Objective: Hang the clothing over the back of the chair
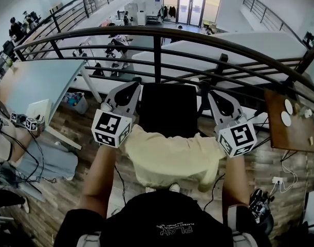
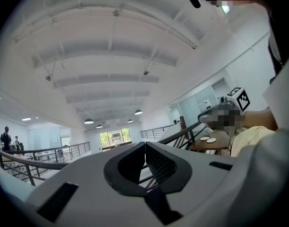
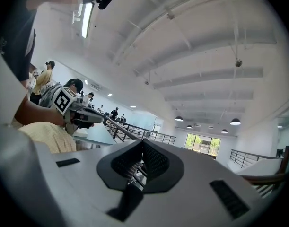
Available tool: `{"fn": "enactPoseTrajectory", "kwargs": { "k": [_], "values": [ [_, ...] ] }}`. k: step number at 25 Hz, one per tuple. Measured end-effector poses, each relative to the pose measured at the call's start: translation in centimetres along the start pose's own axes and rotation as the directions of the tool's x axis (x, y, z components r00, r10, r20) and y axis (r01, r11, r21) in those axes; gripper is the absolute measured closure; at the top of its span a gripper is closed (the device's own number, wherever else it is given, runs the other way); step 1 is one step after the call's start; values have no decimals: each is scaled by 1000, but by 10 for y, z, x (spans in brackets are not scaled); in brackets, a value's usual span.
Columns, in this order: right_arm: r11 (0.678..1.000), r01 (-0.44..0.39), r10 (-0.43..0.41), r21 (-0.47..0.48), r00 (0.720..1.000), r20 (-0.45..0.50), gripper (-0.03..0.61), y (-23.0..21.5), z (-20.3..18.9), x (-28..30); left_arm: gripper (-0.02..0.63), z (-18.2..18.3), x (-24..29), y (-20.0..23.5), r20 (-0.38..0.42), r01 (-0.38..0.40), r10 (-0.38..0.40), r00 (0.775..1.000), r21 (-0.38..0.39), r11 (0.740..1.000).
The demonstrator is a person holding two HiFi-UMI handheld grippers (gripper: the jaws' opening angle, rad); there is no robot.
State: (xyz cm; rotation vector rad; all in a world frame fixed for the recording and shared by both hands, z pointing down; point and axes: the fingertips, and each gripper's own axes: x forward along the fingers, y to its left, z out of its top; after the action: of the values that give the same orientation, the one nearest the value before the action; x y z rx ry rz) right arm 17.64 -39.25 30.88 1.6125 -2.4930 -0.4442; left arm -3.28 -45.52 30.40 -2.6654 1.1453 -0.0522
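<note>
A pale yellow garment [image 1: 172, 158] lies draped across the near side of a black chair [image 1: 167, 109], just in front of me. My left gripper [image 1: 130, 86] is held above the garment's left end and my right gripper [image 1: 214, 94] above its right end. Both point away from me toward the railing. In the left gripper view the jaws [image 2: 145, 145] meet with nothing between them, and the garment [image 2: 250, 138] shows at the right. The right gripper [image 3: 142, 143] is likewise shut and empty, with the garment [image 3: 45, 136] at its lower left.
A dark metal railing [image 1: 157, 35] curves across just beyond the chair, with a lower floor behind it. A wooden table [image 1: 288, 120] with plates stands at the right and a white table [image 1: 38, 81] at the left. Cables lie on the wood floor [image 1: 280, 181].
</note>
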Motion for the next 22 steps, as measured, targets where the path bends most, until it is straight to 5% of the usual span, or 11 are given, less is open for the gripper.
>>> {"fn": "enactPoseTrajectory", "kwargs": {
  "k": [22],
  "values": [
    [999,-20,20,44,1000,-18,557,5,-3,8,595,9,1,-1,25,12,-12,1000,27,1000]
  ]
}}
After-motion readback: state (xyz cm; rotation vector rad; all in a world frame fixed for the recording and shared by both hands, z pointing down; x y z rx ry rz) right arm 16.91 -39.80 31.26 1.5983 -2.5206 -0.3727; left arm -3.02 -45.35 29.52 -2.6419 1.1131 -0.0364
